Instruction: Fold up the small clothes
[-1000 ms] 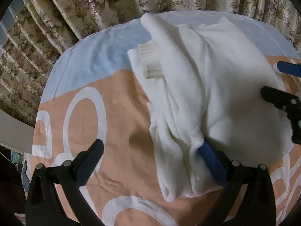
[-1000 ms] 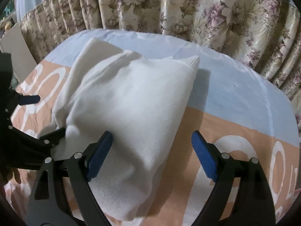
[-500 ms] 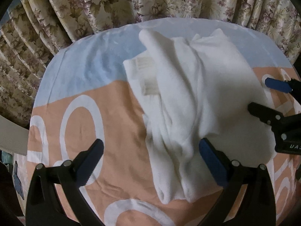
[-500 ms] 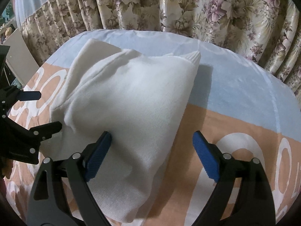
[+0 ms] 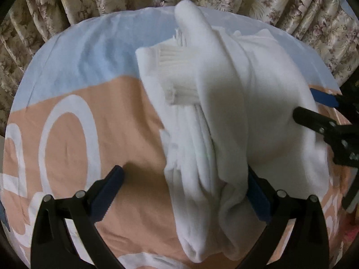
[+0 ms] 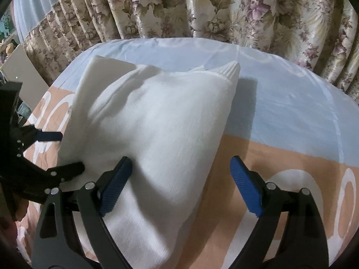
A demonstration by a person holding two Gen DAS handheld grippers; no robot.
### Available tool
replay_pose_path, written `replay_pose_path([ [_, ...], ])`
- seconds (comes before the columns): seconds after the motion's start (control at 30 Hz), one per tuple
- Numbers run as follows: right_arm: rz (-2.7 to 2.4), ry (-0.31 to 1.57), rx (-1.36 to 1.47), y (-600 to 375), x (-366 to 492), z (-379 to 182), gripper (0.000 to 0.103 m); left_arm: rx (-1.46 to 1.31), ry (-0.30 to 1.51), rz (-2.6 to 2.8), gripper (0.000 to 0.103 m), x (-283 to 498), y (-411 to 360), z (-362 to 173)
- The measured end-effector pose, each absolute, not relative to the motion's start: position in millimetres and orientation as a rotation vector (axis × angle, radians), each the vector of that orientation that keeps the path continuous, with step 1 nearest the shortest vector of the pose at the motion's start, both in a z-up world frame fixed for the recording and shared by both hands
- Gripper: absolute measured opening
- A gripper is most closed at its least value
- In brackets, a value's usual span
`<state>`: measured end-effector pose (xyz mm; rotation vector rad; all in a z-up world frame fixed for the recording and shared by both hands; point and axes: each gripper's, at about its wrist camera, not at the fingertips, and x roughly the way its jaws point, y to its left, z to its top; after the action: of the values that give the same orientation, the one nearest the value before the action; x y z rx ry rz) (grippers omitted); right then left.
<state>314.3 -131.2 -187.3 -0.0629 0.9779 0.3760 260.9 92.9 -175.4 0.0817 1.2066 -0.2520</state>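
Observation:
A white fleecy garment lies folded in a thick bundle on the bed, with ribbed cuffs showing at its left side. My left gripper is open; its right finger is pressed against the bundle's near fold and its left finger is over bare cover. In the right wrist view the same garment fills the middle. My right gripper is open, its left finger resting on the cloth and its right finger over the cover. Each gripper shows at the edge of the other's view.
The bed cover is orange with white letters near me and pale blue farther off. Flowered curtains hang close behind the bed. A grey panel stands at the far left.
The left gripper pulled back about half a second ago, then moved in close against the bundle's near fold again. The right gripper shifted slightly. Both stayed open.

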Motion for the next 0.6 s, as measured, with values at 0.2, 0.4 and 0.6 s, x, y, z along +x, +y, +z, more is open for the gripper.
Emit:
replay_pose_path([
  [0.2, 0.421, 0.981, -0.102, -125.1, 313.0, -190.5, 0.078, 0.2, 1.159, -0.31, 0.083, 252.3, 73.0, -166.9],
  [0.4, 0.473, 1.031, -0.11, -118.1, 319.8, -189.6, 0.065, 0.156, 1.171, -0.388, 0.061, 252.8, 73.7, -164.3],
  [0.6, 0.512, 1.032, -0.126, -116.2, 318.1, -186.3, 0.05, 0.142, 1.165, -0.425, 0.047, 248.4, 74.5, -163.5],
])
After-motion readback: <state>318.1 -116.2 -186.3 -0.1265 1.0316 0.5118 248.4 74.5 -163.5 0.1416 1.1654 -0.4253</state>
